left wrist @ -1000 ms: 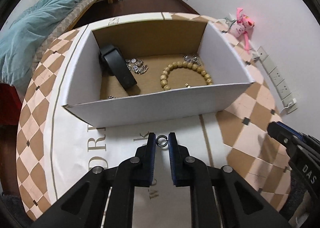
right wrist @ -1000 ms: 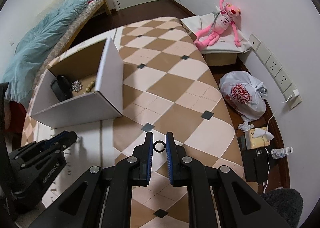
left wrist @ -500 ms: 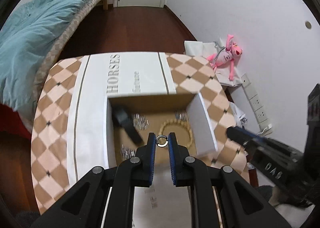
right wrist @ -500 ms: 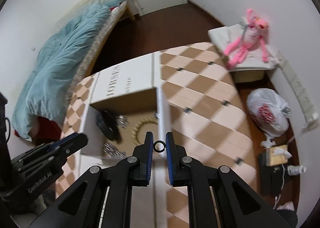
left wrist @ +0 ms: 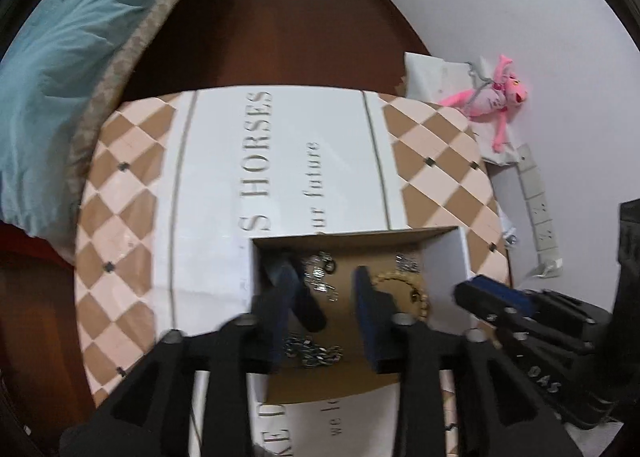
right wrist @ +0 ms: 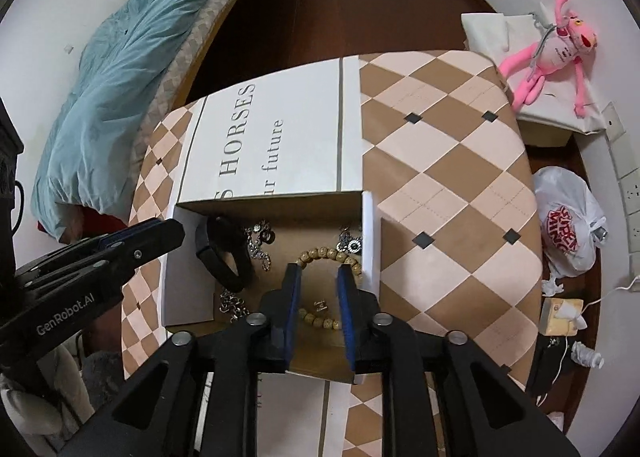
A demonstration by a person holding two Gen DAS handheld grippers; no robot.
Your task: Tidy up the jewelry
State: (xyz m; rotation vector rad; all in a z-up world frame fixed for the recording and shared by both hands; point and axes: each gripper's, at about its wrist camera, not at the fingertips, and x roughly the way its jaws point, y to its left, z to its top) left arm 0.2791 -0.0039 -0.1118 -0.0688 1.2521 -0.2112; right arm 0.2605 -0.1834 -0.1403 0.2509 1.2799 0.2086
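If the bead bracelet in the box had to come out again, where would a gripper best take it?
Judging by its pose, from above: the bead bracelet lies flat as an open loop on the box floor. Pinch across the bare far arc with one finger inside the loop. The black band lies to the left, and the right gripper hangs open right over it.

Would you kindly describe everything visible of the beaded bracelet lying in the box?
The beaded bracelet is a loop of round, tan beads that look wooden, strung closely together. It lies flat on the brown cardboard floor of the open box, toward its right wall, near a silver chain. The open right hand-held gripper hangs over it, hiding part of the loop; whether it touches is unclear. The left wrist view shows it blurred.
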